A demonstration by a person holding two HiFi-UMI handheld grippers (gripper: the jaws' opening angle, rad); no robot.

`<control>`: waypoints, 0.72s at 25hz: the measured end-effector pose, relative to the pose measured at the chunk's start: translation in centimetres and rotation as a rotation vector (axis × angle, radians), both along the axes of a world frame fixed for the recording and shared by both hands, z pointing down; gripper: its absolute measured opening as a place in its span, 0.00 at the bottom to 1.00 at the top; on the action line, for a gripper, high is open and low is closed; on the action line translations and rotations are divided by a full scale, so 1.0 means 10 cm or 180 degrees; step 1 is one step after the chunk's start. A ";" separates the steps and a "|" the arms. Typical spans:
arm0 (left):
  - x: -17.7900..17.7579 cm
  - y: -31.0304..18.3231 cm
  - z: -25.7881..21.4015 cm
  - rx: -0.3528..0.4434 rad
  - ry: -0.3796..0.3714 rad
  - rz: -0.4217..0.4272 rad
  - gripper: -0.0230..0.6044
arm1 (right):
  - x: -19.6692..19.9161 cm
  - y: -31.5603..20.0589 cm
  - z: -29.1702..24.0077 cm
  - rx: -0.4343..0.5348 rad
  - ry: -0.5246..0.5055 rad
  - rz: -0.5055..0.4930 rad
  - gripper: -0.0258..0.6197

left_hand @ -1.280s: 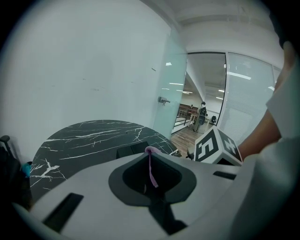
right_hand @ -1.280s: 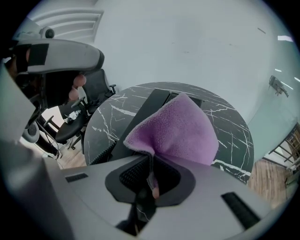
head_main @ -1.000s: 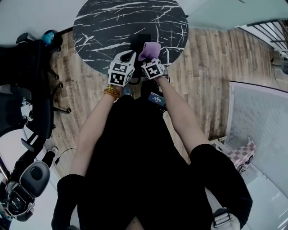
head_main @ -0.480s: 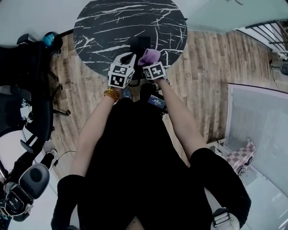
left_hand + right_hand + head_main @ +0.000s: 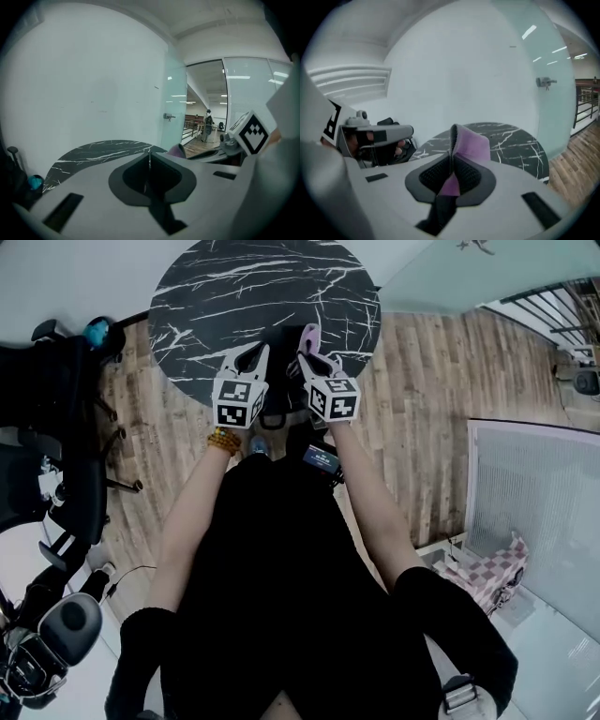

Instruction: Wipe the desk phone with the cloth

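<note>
My right gripper (image 5: 307, 341) is shut on a purple cloth (image 5: 309, 332), which sticks up between the pads (image 5: 471, 143) above the black marble round table (image 5: 262, 287). My left gripper (image 5: 251, 352) is beside it on the left, shut with nothing between its fingers (image 5: 149, 157). A dark shape between the two grippers at the table's near edge looks like the desk phone (image 5: 278, 371); it is mostly hidden. Both gripper views look level over the table (image 5: 513, 140), not down at the phone. The left gripper view shows the right gripper (image 5: 243, 136) and a bit of cloth (image 5: 177, 151).
Black office chairs (image 5: 56, 418) stand on the wood floor at left, with a blue object (image 5: 96, 331) on one. A wheeled device (image 5: 56, 634) is at lower left. A white panel (image 5: 534, 502) and a pink checkered cloth (image 5: 487, 568) are at right. A glass wall rises behind the table.
The two grippers have drawn slightly apart and their marker cubes sit lower in the head view. The cloth stays gripped and now shows narrower above the right jaws.
</note>
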State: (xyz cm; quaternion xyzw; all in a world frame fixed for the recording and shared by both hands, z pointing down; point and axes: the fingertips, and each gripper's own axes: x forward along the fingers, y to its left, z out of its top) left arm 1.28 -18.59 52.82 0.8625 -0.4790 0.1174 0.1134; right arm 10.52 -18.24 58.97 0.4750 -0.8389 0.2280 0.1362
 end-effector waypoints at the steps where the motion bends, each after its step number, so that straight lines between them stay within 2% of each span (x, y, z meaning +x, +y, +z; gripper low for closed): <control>1: -0.02 -0.01 -0.05 0.0062 -0.0006 -0.0045 0.07 | 0.00 -0.02 -0.16 0.0170 -0.0026 0.0055 0.12; 5: -0.09 -0.04 -0.27 0.0352 -0.0019 -0.0200 0.07 | -0.07 -0.03 -0.71 0.0818 -0.0002 0.0186 0.12; 11: -0.10 0.03 -0.81 0.0902 0.0062 -0.0269 0.07 | -0.29 0.12 -1.53 0.1754 0.0168 0.0205 0.12; 14: -0.12 0.07 -1.09 0.1132 0.0108 -0.0331 0.07 | -0.32 0.16 -1.80 0.1961 0.0150 0.0326 0.12; 18: -0.15 0.13 -1.42 0.1403 0.0160 -0.0387 0.07 | -0.27 0.18 -2.05 0.2082 0.0112 0.0510 0.12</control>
